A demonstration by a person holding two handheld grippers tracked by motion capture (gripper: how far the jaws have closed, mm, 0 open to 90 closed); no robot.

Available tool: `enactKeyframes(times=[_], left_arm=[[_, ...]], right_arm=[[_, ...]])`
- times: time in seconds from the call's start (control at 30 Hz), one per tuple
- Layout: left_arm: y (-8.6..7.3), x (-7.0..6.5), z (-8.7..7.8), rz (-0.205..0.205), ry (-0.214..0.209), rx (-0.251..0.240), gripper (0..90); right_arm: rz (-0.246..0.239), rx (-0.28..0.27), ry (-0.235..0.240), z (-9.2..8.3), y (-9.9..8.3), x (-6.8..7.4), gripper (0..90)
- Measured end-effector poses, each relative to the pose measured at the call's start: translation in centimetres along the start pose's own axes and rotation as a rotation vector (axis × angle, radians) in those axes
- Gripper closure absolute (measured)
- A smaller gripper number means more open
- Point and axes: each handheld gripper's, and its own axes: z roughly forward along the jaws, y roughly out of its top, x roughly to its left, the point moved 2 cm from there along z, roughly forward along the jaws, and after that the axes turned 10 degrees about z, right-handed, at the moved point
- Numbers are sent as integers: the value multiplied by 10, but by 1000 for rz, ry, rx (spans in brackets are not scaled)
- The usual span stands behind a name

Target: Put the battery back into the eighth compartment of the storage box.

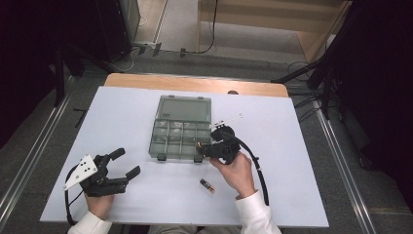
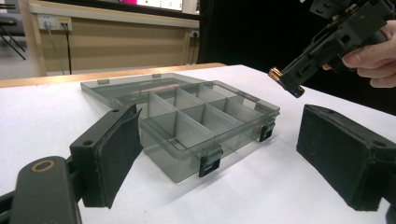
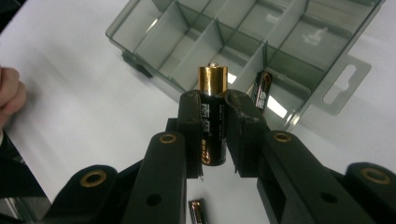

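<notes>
The right gripper [image 3: 214, 128] is clenched on a black cylindrical battery with a gold-coloured cap [image 3: 213, 116], the two black pads pressing its sides and the gold end standing out past the fingertips; from the left gripper's own camera that same gold end [image 2: 275, 73] pokes out of the right-hand tool, which a person's hand holds in the air; straight beyond the held battery lies a smoky grey translucent plastic organiser box with divided compartments [image 3: 196, 56], its lid folded open flat on the far side; from above, the right gripper [image 1: 208, 146] hangs at the box's near right corner, close over the front wall; a second black battery [image 3: 261, 91] lies inside the compartment just past the right-hand pad, leaning along a divider; a third small black and gold battery [image 1: 206, 185] lies loose on the white tabletop [image 1: 146, 195] behind the right gripper, close by the person's wrist, and its end peeks up between the jaw arms [image 3: 197, 212]; the left gripper [image 1: 127, 164] rests well apart from the right one, at the near left of the table; its jaws stand wide and released with nothing between the pads [image 2: 119, 156], and the box [image 2: 187, 121] sits just ahead of them, its black latches [image 2: 208, 164] facing that tool.
</notes>
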Motion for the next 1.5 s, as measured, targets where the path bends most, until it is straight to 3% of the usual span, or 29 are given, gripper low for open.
enactKeyframes(times=[0.13,0.23,0.57,0.67,0.83,1.0,1.03,1.1,1.13,1.2,1.3,1.33,1.37,1.5], left_arm=[[0,0,0,-3,-1,-3,132],[0,0,0,-4,-1,0,132],[0,0,0,-5,-3,2,132],[0,0,0,-6,-4,2,132],[0,0,1,-9,-4,1,132],[0,0,1,-9,-3,1,132],[0,0,1,-9,-4,1,132],[0,0,1,-8,-4,1,132],[0,0,1,-9,-3,1,132],[0,0,1,-9,-5,1,132],[-1,0,1,-8,-8,2,132],[0,0,1,-9,-7,2,132],[0,0,1,-10,-6,0,132],[-1,1,1,-17,-3,2,132]], right_arm=[[37,-38,18,2,3,0,782],[91,-59,30,5,5,-2,779],[232,-82,67,19,10,-17,779],[275,-61,114,22,13,-21,779],[308,-59,105,22,16,-27,779],[310,-57,98,22,16,-30,779],[308,-48,90,23,16,-31,757],[293,-45,83,22,16,-32,619],[293,-45,83,22,16,-32,619],[259,-55,78,20,15,-32,456],[168,-28,91,17,12,-29,133],[135,-24,49,16,9,-26,61],[122,-30,35,15,8,-24,5],[86,-65,-3,8,4,-18,0]])
